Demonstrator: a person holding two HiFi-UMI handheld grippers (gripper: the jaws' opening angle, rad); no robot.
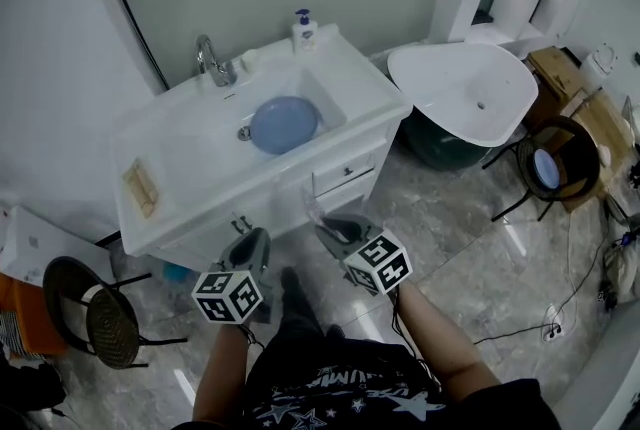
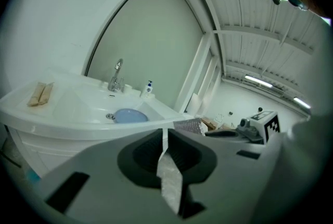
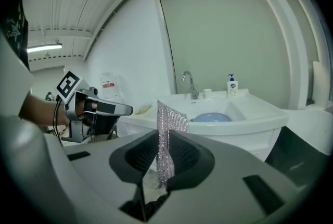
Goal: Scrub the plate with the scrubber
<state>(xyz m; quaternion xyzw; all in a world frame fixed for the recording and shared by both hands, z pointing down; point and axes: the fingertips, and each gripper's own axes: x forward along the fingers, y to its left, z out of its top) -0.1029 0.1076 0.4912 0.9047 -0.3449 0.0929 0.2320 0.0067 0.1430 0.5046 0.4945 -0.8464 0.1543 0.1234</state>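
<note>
Here, the scrubber point(image 3: 167, 123) is showing as a thin, silvery mesh sheet standing upright, pinched between the right gripper's point(image 3: 165, 158) jaws, well apart from the blue plate point(image 1: 283, 124) lying in the sink point(image 1: 190, 168). The left gripper point(image 2: 165, 155) is holding its jaws together, empty. In the head view the scrubber is barely showing.

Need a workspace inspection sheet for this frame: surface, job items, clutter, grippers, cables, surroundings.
Surface: white sink counter, on a cabinet.
Job's things: blue plate lies in the basin; silvery mesh scrubber is off the plate.
Clutter: soap bottle and faucet at the back rim; tan pad on the counter.
Grippers: right hand-held gripper clamps the scrubber; left hand-held gripper shut, empty.
Cables: black cable on the floor.
Surroundings: white tub, cardboard boxes, black chair.
</note>
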